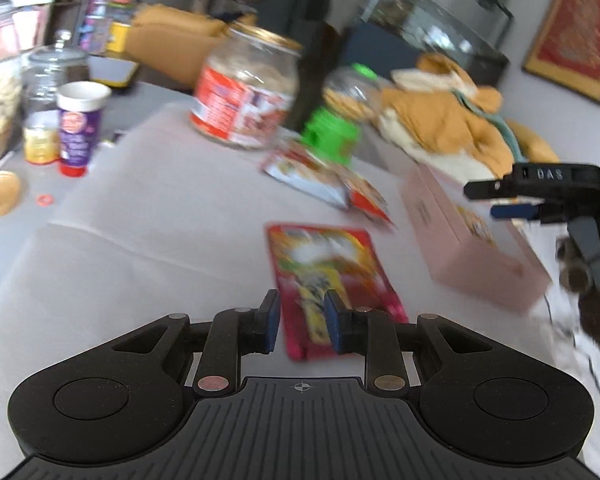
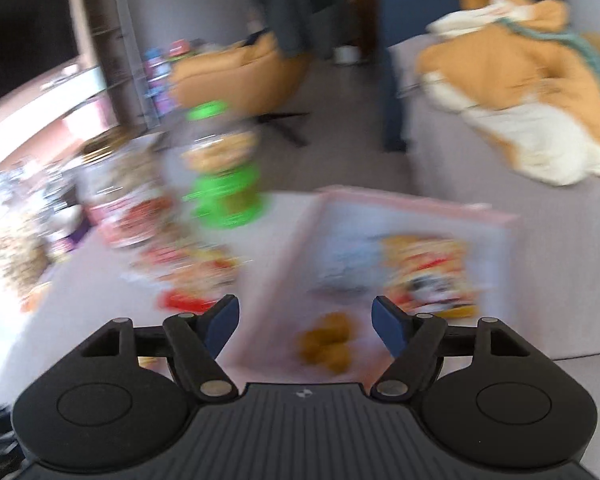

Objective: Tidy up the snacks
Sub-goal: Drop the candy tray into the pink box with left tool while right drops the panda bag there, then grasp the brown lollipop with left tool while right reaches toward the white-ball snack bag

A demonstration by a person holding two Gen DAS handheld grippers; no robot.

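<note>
Step in hand: judged from the layout, loose snacks are being gathered toward the pink rectangular cardboard box (image 1: 476, 240), which lies flat on the pale cloth-covered table (image 1: 148, 216).
Left gripper (image 1: 300, 322): hovers low over a red flat foil snack packet (image 1: 332, 276); its blue pads stand a little apart, clamping nothing.
Right gripper (image 2: 304, 320): jaws wide apart and empty, above the pink box's printed top.
Where the snacks are: red packet beside the box; two more flat packets (image 1: 332, 184) lie overlapped behind it.
Next move: probably lower the left pads onto the packet's edge and pinch.
Count, packets: three.
Count, boxes: one.
Count, jars: a red-labelled glass jar (image 1: 246, 88), a green-capped clear jar (image 1: 342, 116), and three more at the left, though motion blur makes that uncertain.
</note>
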